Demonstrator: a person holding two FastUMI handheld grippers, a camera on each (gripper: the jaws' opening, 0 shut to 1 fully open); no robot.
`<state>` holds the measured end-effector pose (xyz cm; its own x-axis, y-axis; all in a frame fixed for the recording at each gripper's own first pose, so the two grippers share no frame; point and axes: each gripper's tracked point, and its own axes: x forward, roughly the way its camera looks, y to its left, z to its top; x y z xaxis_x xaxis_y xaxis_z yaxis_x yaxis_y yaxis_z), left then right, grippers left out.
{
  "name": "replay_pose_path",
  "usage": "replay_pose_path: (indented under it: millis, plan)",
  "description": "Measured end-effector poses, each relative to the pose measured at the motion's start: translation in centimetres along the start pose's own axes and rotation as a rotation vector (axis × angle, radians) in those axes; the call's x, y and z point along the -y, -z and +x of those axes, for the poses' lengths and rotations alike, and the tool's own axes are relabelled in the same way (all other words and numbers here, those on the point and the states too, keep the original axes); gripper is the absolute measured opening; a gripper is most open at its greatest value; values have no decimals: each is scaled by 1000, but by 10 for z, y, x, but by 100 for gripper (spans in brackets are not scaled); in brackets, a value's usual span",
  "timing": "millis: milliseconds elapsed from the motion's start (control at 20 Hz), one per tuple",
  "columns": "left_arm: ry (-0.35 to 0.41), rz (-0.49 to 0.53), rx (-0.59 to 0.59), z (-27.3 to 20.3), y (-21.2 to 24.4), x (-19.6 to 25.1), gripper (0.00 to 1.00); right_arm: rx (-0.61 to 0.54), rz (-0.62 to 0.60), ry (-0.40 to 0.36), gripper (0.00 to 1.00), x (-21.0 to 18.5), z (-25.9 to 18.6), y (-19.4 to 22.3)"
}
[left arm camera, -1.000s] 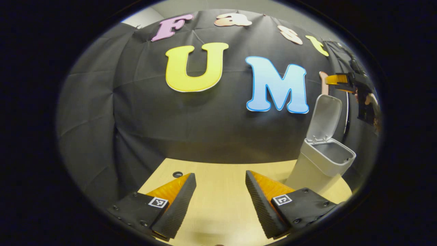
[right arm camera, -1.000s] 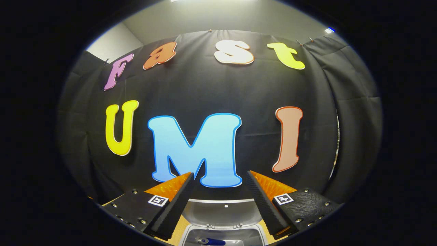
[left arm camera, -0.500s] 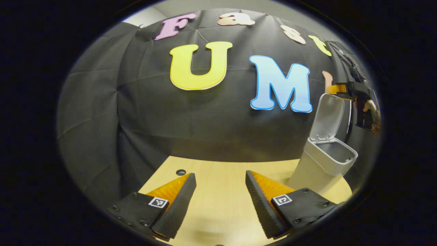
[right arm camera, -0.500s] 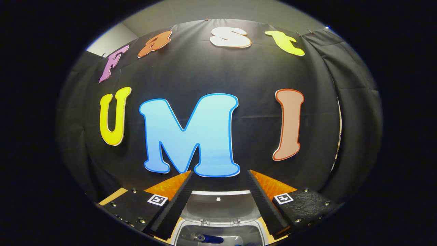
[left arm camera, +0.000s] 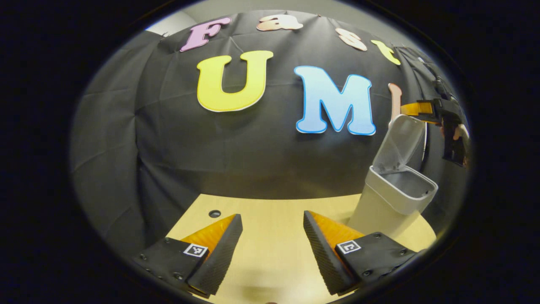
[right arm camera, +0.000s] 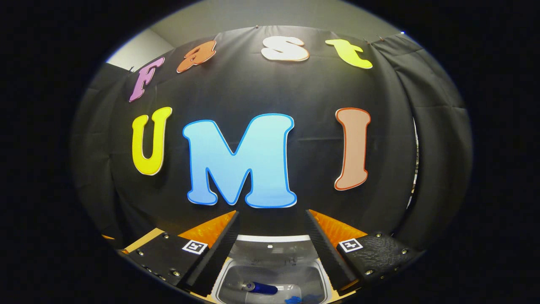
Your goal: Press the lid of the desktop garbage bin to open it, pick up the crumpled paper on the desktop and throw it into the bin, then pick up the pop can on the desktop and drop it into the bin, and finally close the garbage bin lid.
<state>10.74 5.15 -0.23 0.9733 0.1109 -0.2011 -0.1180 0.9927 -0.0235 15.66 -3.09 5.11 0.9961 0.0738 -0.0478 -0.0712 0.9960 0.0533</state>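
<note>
- Lid-closing looks like the step in hand: we judge both throws done, with a blue can (right arm camera: pixel 259 288) lying inside the bin (left arm camera: pixel 386 209).
- Our right claw (right arm camera: pixel 272 249) hovers above the opening, spread and empty; next we'd push the lid (left arm camera: pixel 400 141) down.
- The bin is pale, at 3 o'clock on the bench (left arm camera: pixel 270 245) in the left gripper view, lid raised.
- Our left claw (left arm camera: pixel 272 253) is spread, empty, low over the bench.
</note>
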Motion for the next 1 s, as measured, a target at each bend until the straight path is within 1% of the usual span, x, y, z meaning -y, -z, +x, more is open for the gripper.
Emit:
replay_pose_path:
  millis: [150, 400, 550, 750, 950, 1000]
  plan:
    - [19, -2, -3, 1, 0, 11, 99, -54, 2, -8, 97, -2, -19, 23]
    - [40, 7, -2, -4, 0, 21, 99, -191, 13, -2, 98, -3, -38, 90]
    - [46, 16, -6, -6, 2, 24, 99, -252, 23, 4, 98, -5, -50, 125]
    - [49, 15, -8, -7, 4, 27, 99, -275, 54, 10, 98, -5, -58, 146]
    - [51, 7, -11, -7, 5, 28, 99, -304, 46, 15, 98, -8, -63, 167]
    - [51, 5, -11, -6, 5, 29, 99, -286, 32, 16, 98, -9, -65, 166]
